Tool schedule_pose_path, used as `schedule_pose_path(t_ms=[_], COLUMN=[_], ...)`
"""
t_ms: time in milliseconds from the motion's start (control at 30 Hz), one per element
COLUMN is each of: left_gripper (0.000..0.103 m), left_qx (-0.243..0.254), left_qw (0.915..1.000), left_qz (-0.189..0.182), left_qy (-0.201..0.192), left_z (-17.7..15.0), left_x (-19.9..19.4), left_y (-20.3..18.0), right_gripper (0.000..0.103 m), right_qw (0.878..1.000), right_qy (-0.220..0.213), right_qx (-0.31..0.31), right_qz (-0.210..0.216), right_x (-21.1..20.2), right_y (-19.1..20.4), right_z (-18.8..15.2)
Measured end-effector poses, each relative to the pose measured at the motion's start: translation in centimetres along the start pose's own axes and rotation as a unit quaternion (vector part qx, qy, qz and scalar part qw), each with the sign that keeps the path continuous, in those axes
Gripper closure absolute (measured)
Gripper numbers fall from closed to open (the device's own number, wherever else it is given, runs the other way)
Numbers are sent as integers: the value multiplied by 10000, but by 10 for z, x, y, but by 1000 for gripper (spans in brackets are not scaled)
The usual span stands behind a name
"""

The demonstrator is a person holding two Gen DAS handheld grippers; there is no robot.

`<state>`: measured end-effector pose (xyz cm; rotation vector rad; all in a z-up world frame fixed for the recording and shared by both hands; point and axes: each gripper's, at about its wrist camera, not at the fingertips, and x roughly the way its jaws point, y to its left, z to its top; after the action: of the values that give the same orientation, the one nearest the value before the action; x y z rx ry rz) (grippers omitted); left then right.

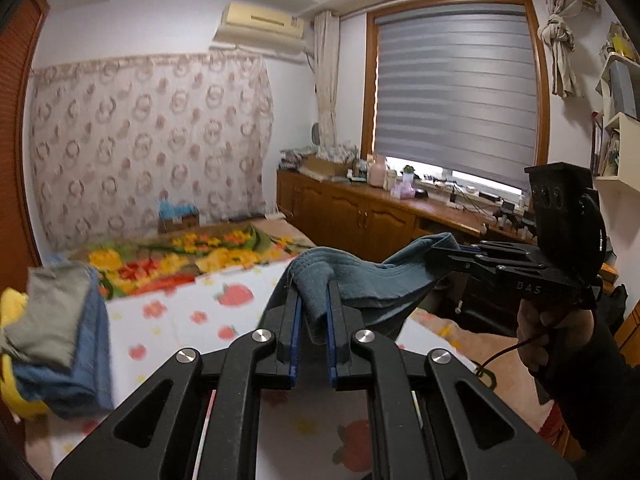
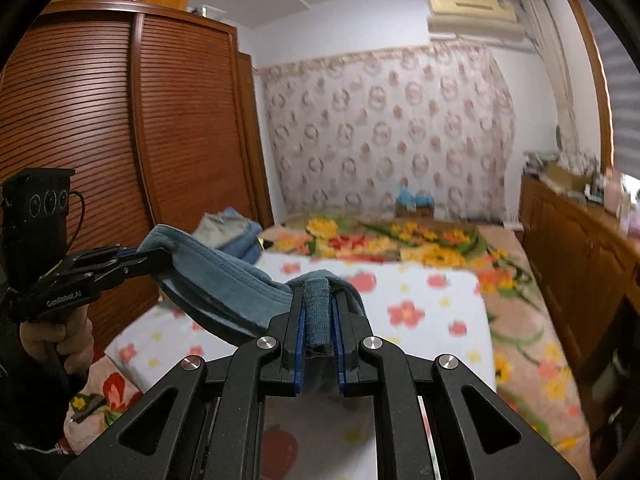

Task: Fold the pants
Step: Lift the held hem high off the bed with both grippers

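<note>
The blue-grey pants (image 1: pixel 360 276) hang in the air above the bed, stretched between my two grippers. My left gripper (image 1: pixel 314 300) is shut on one end of the waistband fabric. My right gripper (image 1: pixel 444 250) shows at the right of the left wrist view, shut on the other end. In the right wrist view my right gripper (image 2: pixel 320 308) pinches a folded edge of the pants (image 2: pixel 224 276), and my left gripper (image 2: pixel 160 256) holds the far end at the left. The lower part of the pants is hidden below the grippers.
A white flower-print sheet (image 1: pixel 180 320) covers the near bed, with a bright floral blanket (image 1: pixel 192 256) behind it. A stack of folded clothes (image 1: pixel 60 332) lies at the left. A wooden cabinet (image 1: pixel 360 216) runs along the right, a wardrobe (image 2: pixel 120 140) along the left.
</note>
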<state>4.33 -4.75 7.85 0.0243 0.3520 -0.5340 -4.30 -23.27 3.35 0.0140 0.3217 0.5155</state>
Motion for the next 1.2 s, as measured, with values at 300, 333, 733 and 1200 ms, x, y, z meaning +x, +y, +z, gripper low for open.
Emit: schedule_pose_path(t_ms=[300, 333, 733, 1200], left_gripper=[92, 92, 92, 92], left_qx=[117, 114, 504, 233], left_qw=[9992, 9991, 9935, 9922], left_qz=[322, 373, 983, 792], left_qy=[-220, -168, -269, 931], left_z=[26, 25, 61, -58], left_x=[-12, -5, 47, 44], left_y=[24, 30, 82, 77], right_gripper=[92, 92, 92, 92], right_qw=[9989, 9990, 9990, 9909], right_qy=[-299, -251, -144, 1287], right_qx=[-214, -202, -389, -204], right_qz=[277, 311, -153, 328], right_x=[-3, 3, 96, 159], right_y=[11, 6, -9, 20], right_z=[18, 18, 94, 26])
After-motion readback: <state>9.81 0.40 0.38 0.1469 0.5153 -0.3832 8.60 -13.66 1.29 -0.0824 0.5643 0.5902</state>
